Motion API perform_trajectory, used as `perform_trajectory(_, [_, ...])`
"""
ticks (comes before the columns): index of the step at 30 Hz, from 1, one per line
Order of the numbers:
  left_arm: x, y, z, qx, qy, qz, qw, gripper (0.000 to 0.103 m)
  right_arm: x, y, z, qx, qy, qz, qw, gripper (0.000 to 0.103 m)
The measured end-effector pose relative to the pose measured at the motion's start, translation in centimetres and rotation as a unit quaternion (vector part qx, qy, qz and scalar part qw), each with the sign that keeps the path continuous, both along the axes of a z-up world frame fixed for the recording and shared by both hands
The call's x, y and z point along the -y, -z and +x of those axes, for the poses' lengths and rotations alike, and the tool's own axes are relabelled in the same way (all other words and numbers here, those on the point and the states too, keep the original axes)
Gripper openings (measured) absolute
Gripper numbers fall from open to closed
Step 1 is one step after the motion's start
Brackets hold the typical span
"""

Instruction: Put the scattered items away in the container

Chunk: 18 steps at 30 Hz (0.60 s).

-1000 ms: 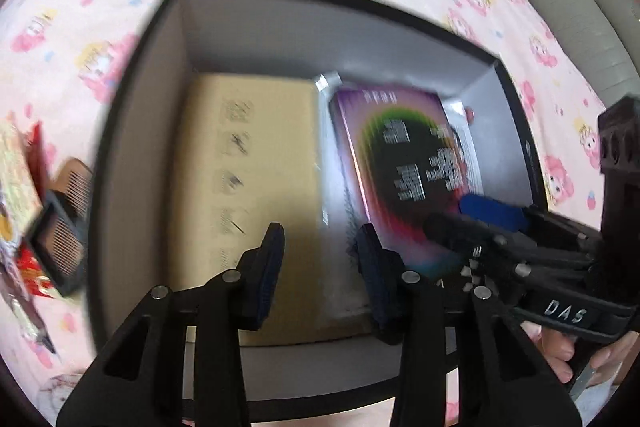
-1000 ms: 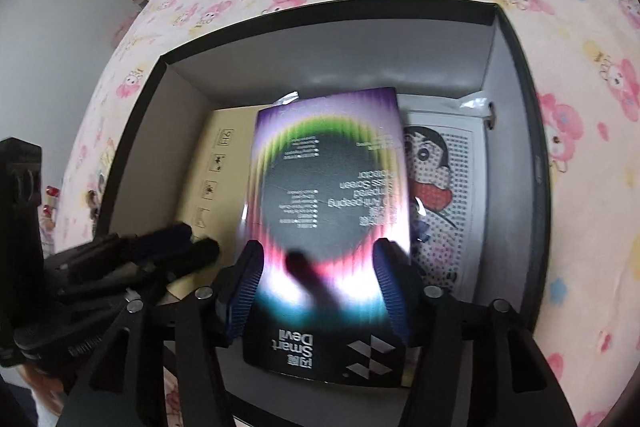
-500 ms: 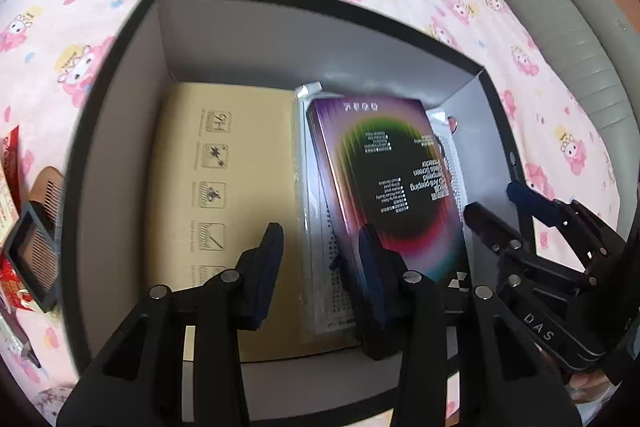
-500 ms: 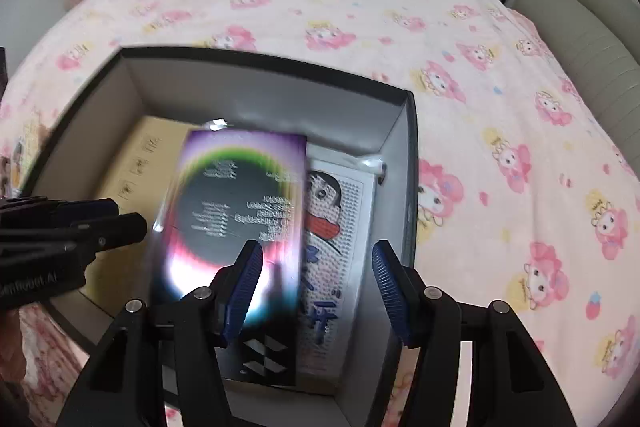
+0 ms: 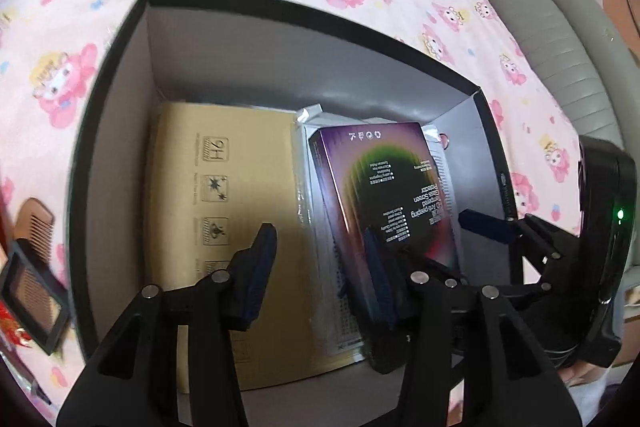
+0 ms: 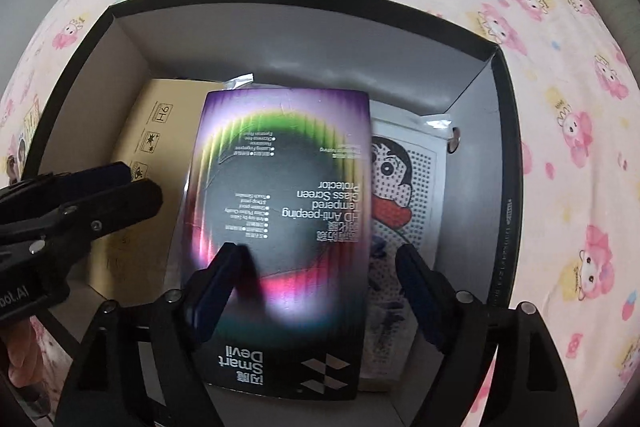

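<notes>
Hand-held gripper (image 6: pixel 316 279), right, opening above purple box (image 6: pixel 284 227) in container (image 6: pixel 500 75).

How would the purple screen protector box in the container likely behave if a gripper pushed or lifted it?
The purple screen protector box looks flat and rigid, so it would probably stay stiff. Its glossy surface may be slippery. Lying on the cartoon packet, it would likely slide rather than roll.

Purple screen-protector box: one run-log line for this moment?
item: purple screen-protector box lying in black container | right gripper: opening, pads clear of box | left gripper: opening, empty
</notes>
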<state>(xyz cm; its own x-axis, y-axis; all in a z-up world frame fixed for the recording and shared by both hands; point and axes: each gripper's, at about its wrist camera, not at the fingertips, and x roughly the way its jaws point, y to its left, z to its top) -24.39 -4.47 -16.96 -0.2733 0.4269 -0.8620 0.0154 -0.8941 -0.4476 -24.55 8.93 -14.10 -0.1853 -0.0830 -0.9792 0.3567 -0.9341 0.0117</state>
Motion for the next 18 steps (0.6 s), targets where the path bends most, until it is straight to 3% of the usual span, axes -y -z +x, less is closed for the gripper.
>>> perform_trajectory(3, [0.5,0.0,-0.2,-0.003,-0.004,0.002,1.0,0.045,-0.2,-0.4,0.1,-0.001,0.006,-0.016,1.0,0.077])
perform_trajectory(4, [0.7,0.0,-0.1,-0.007,-0.006,0.005,1.0,0.045,-0.1,-0.6,0.3,0.007,0.004,-0.037,0.999,0.068])
perform_trajectory(11, [0.8,0.6,0.9,-0.014,0.02,0.047,0.9986,0.046,0.8,1.4,0.1,0.096,0.019,-0.122,0.988,0.065])
perform_trajectory(14, [0.8,0.0,1.4,-0.04,0.017,0.003,0.999,0.048,2.6,1.1,0.9,0.087,-0.001,-0.138,0.987,0.064])
perform_trajectory(15, [1.0,-0.5,1.6,-0.048,0.015,0.006,0.9987,0.042,3.2,1.0,1.2,0.078,-0.01,-0.135,0.988,0.064])
perform_trajectory(18, [2.1,-1.6,2.4,-0.073,-0.003,0.025,0.997,0.041,3.4,0.3,1.8,0.044,-0.011,-0.115,0.992,0.06])
